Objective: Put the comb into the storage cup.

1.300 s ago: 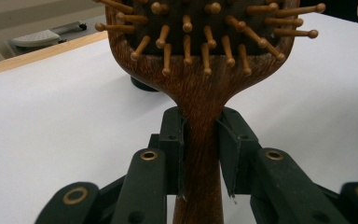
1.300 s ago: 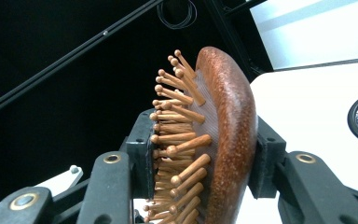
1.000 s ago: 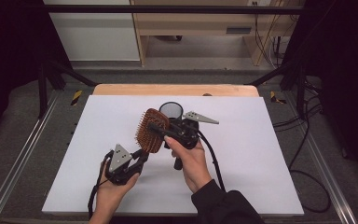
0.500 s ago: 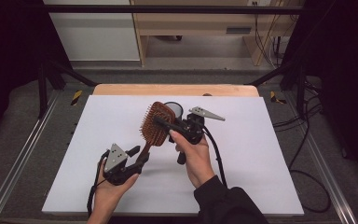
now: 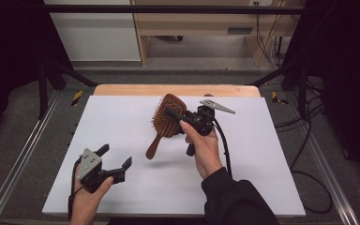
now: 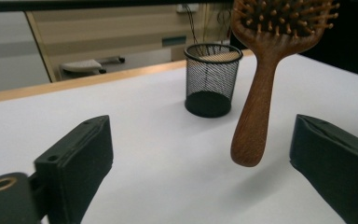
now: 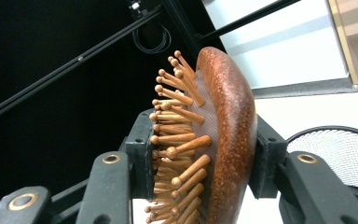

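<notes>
The right tool (image 5: 174, 114) clamped the head of the brown wooden paddle hairbrush (image 5: 165, 123) above the white tabletop (image 5: 262, 159); the left tool (image 5: 116, 158), jaws just opened wide, held nothing. Gripped across its bristles, the brush could probably twist loose.

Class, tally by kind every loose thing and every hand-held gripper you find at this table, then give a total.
Wooden hairbrush: 1
Black mesh cup: 1
Grippers: 2, left gripper and right gripper
Total: 4

Reddish-brown hairbrush (image 5: 168, 117), black mesh cup (image 6: 210, 79)
</notes>
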Demonstrator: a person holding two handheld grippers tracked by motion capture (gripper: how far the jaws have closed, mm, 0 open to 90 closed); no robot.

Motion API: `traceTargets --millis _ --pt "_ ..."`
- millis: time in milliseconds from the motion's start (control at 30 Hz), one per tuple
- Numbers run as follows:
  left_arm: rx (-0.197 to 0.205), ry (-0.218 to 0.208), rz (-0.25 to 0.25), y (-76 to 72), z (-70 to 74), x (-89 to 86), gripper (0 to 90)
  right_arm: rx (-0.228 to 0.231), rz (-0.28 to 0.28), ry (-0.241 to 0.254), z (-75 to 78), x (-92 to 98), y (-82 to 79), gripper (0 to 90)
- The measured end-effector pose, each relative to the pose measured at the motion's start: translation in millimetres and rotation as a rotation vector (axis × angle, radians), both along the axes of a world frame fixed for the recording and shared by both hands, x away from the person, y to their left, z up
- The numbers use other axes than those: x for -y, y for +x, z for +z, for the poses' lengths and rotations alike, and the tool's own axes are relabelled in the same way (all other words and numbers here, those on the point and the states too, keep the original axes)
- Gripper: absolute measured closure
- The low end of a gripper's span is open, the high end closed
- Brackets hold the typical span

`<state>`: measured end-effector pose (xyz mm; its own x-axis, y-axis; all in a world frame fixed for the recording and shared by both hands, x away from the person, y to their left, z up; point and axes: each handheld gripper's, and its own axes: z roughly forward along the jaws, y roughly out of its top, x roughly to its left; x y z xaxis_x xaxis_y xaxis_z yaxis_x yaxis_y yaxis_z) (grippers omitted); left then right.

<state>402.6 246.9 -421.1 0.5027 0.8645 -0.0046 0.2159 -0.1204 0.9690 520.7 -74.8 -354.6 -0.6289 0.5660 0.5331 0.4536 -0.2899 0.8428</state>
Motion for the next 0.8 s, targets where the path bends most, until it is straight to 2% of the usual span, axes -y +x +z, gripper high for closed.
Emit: traceTargets --millis 133,300,367,567,800 --pt "0.005 -0.021 0.028 -0.4 -2.5 -14.3 5.5 0.007 -0.005 -0.004 5.0 -1.7 4.8 52.7" --pt "0.025 -0.001 0.099 4.3 -4.6 -24.5 6.0 0.007 -0.009 -0.011 12.0 -4.4 10.7 52.6" --pt "0.032 -0.014 0.103 6.5 -5.3 -30.1 5.8 0.010 -0.023 -0.009 16.5 -5.4 18.9 52.6" --pt "0.032 -0.044 0.119 11.7 -7.3 -41.8 5.6 0.010 -0.034 0.002 22.1 -7.5 30.8 52.6" --pt "0.025 -0.044 0.127 14.1 -9.0 -45.0 5.5 0.010 -0.042 0.006 29.3 -14.2 44.0 52.5"
